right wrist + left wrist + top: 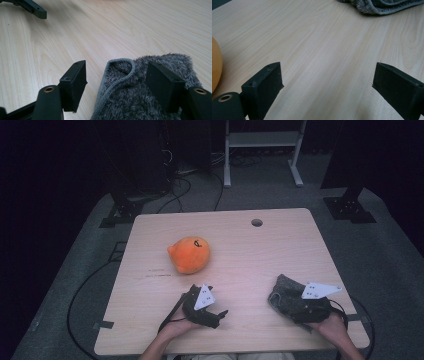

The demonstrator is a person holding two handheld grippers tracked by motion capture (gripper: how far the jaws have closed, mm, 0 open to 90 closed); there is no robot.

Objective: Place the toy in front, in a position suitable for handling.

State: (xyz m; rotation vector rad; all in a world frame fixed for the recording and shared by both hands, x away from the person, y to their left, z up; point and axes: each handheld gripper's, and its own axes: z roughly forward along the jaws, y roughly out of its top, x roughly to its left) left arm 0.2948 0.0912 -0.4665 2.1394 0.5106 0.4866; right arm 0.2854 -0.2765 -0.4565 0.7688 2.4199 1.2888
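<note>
Two claws are sitting low over the near edge of a pale wooden bench (235,245), one in each of the person's hands. The left claw (327,82) is standing with its jaws wide apart and only bare wood lying between them; in the high view it is resting near the middle of the front edge. The right claw (116,82) is also gaping open, and a grey fluffy cloth (140,100) is lying bunched between its jaws. One jaw is sitting on top of the pile while the other is standing just beside the cloth's hemmed edge, so the pads are not pressing it; whether the far jaw is actually touching the fibres is hard to say from this angle. The cloth is lying at the bench's front right corner, well apart from an orange plush toy (190,254) that is sitting left of centre. A round hole (257,222) is showing near the bench's far edge.
</note>
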